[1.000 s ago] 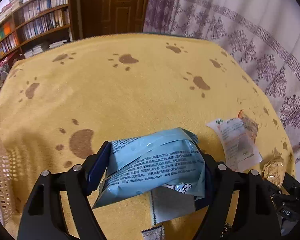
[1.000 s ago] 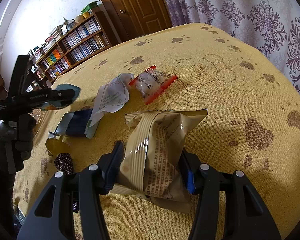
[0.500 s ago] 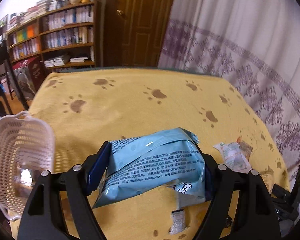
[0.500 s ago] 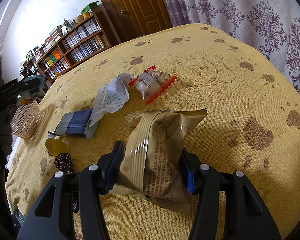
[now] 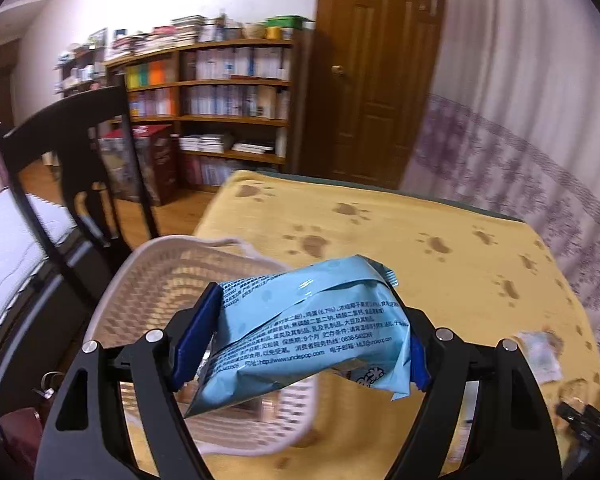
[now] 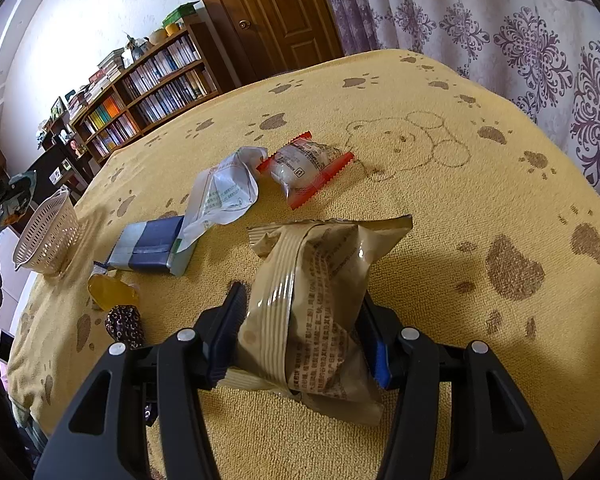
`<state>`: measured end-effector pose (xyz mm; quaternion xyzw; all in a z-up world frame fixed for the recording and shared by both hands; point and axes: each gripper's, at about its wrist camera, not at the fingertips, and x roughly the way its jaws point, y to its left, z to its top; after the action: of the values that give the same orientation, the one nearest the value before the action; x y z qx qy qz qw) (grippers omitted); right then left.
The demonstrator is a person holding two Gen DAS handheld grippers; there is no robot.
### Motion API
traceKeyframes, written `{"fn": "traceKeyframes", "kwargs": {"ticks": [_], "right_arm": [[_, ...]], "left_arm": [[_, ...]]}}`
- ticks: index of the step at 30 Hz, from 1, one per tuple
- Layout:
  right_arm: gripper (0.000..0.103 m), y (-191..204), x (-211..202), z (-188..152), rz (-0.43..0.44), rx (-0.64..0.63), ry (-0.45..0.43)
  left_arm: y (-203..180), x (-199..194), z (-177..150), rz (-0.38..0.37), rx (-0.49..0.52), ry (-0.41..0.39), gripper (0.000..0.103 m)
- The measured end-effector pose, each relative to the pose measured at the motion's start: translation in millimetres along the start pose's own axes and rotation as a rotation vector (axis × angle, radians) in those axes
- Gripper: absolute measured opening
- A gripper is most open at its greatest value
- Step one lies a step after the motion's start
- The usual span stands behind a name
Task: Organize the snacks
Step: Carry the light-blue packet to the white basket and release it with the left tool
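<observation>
Centre frame, we see the left gripper (image 5: 296, 344) clamped on a light-blue packet (image 5: 300, 332) above the white basket (image 5: 148, 264); the right gripper (image 6: 300, 332) clamps a tan packet (image 6: 312, 300) on the yellow cloth (image 6: 440, 208).

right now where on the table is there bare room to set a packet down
Bare cloth around the bear outline, toward the curtain, and along the far edge by the door. Crowded: the stretch from the basket past the blue box to the red-edged packet.
</observation>
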<state>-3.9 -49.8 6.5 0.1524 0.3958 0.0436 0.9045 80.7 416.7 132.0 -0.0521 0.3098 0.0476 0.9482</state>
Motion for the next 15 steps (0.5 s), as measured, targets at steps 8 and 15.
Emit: {"fn": "traceKeyframes", "kwargs": {"ticks": [8, 15], "right_arm": [[0.054, 1, 0, 0, -0.004, -0.003, -0.002], [0.054, 1, 0, -1, -0.004, -0.003, -0.002]], "left_arm": [[34, 28, -8, 0.114, -0.042, 0.048, 0.080], [53, 43, -10, 0.161, -0.080, 0.070, 0.086]]}}
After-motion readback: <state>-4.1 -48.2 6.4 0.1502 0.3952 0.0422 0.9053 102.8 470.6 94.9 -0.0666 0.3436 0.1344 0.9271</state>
